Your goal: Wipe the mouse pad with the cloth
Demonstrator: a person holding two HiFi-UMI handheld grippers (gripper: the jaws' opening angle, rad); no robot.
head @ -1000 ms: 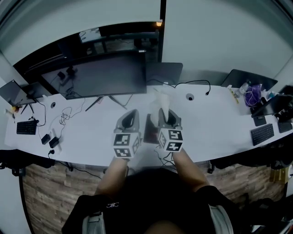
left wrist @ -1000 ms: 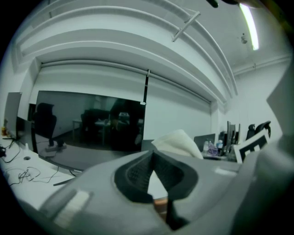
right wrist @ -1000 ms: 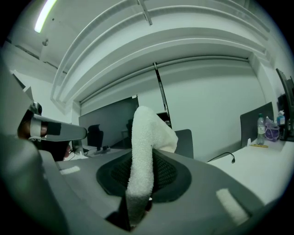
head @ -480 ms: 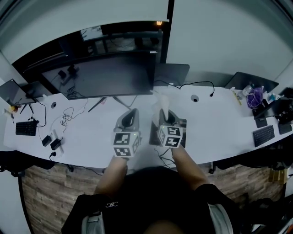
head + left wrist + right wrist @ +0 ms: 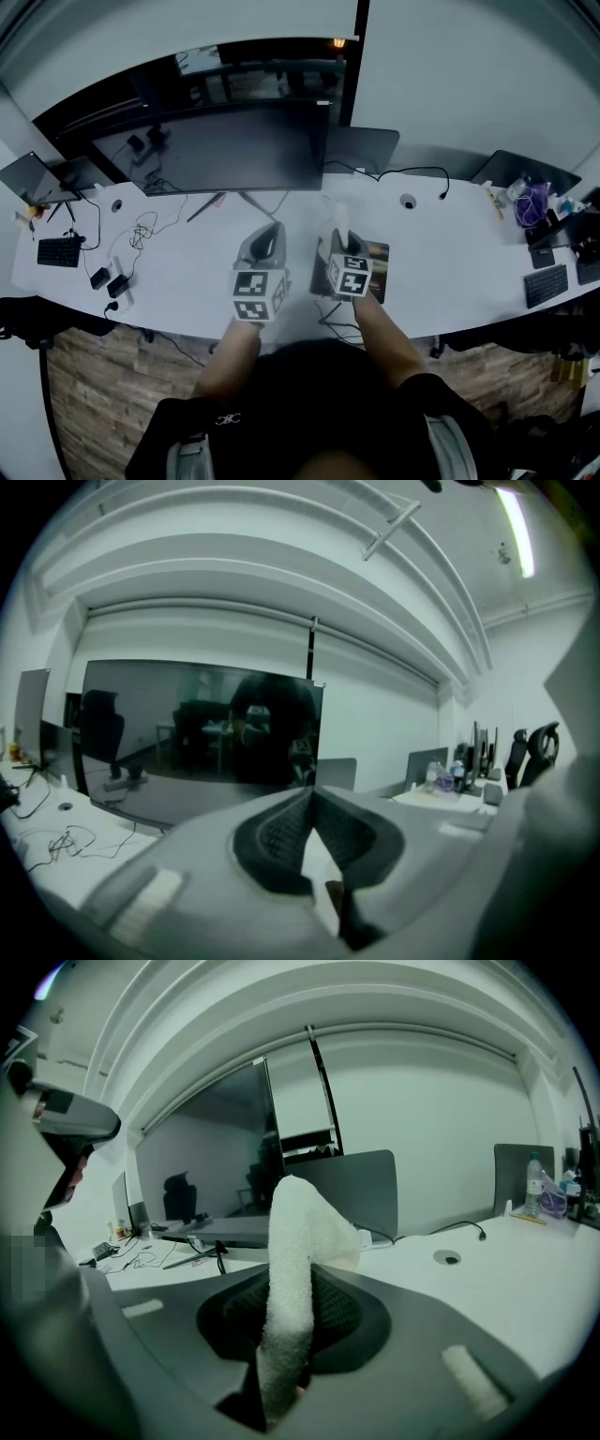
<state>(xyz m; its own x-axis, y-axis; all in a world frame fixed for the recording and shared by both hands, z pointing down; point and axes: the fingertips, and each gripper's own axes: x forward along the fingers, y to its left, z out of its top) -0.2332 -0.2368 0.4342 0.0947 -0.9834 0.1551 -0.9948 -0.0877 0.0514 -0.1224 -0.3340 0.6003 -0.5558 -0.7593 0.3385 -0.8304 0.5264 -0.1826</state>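
Note:
A dark mouse pad [image 5: 375,260] lies on the white desk [image 5: 187,281], partly hidden under my right gripper [image 5: 343,242]. That gripper is shut on a white cloth [image 5: 337,223]. In the right gripper view the cloth [image 5: 300,1222] stands up from between the jaws of the right gripper [image 5: 298,1283] and folds over at its top. My left gripper [image 5: 266,242] hovers beside it, to the left of the pad. In the left gripper view the left gripper [image 5: 312,799] has its jaws shut with nothing between them.
A big dark monitor [image 5: 220,145] stands at the back of the desk, a smaller screen [image 5: 361,150] to its right. Loose cables [image 5: 141,234] and a small keyboard [image 5: 56,251] lie at the left. A black cable [image 5: 412,173] and another keyboard [image 5: 547,284] are at the right.
The right gripper with the cloth has shifted over the mouse pad: the pad showed at its left before and now shows mostly at its right. The left gripper has hardly moved.

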